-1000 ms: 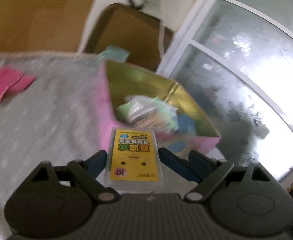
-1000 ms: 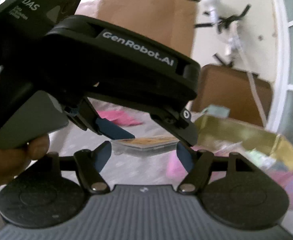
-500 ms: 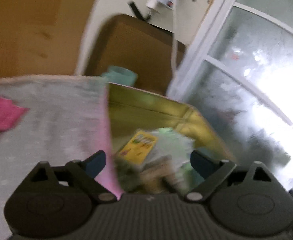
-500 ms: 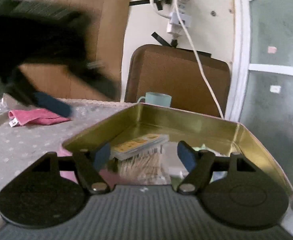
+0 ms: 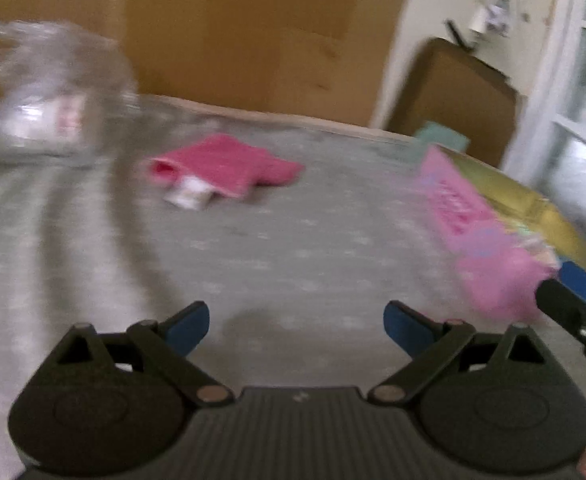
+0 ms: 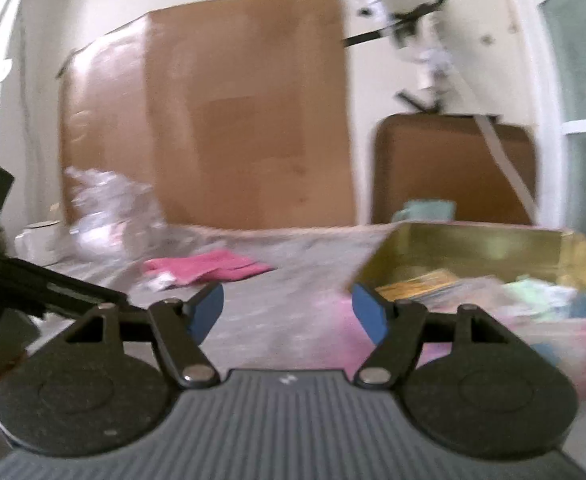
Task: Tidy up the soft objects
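Note:
A pink folded cloth (image 5: 229, 168) with a white tag lies on the grey dotted bedsheet (image 5: 293, 264); it also shows in the right wrist view (image 6: 209, 266). A pink box with a gold inside (image 5: 489, 232) stands at the right and holds a yellow tissue pack (image 6: 421, 286) and other soft packs. My left gripper (image 5: 296, 330) is open and empty above the sheet, nearer than the cloth. My right gripper (image 6: 287, 312) is open and empty, left of the box (image 6: 473, 240).
A crumpled clear plastic bag (image 5: 49, 92) lies at the far left of the bed. Large cardboard sheets (image 6: 245, 112) lean on the wall behind. A mint cup (image 6: 425, 210) stands behind the box. A window is at the right.
The left gripper let the yellow tissue pack go into the box, then swung left toward the pink cloth. The right gripper also turned left, away from the box.

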Demonstrator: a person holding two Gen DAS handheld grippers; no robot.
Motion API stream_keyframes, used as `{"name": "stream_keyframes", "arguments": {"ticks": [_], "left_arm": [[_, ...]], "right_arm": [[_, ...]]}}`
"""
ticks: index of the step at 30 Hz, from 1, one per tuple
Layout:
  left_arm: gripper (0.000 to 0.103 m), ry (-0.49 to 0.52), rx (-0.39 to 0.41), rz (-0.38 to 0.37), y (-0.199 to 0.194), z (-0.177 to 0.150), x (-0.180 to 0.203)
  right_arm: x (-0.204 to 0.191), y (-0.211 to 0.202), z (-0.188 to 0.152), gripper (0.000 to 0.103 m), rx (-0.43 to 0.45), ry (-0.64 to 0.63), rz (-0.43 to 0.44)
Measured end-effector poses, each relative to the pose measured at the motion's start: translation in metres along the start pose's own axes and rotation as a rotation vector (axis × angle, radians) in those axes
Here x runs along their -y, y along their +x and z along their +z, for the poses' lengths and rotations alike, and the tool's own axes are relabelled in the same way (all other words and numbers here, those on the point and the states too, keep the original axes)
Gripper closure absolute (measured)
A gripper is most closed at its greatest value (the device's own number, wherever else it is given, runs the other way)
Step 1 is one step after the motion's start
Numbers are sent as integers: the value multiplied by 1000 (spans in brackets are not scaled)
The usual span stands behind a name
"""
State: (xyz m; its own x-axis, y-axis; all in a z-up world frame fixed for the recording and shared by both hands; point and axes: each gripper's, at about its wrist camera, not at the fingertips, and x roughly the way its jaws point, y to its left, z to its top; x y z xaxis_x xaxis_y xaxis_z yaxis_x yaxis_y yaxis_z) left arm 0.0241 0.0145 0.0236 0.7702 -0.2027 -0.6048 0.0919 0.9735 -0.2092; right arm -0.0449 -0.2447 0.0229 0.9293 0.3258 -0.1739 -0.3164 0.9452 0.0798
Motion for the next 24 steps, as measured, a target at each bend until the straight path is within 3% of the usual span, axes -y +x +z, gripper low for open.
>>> {"name": "stream_keyframes", "arguments": {"ticks": [3, 5, 11, 24], "left_arm": [[5, 11, 21, 46, -3, -9, -17], [4, -23, 28, 0, -8, -11, -27], [1, 26, 87, -26, -18, -17, -19], [0, -8, 78, -49, -16, -17, -26]], "right_arm": [[-25, 13, -4, 29, -39, -6, 62], [-37, 22, -9, 29, -76, -2, 88], [-40, 39, -9, 26, -164, 50, 120], [-32, 32, -12, 19, -158, 116, 140]]}}
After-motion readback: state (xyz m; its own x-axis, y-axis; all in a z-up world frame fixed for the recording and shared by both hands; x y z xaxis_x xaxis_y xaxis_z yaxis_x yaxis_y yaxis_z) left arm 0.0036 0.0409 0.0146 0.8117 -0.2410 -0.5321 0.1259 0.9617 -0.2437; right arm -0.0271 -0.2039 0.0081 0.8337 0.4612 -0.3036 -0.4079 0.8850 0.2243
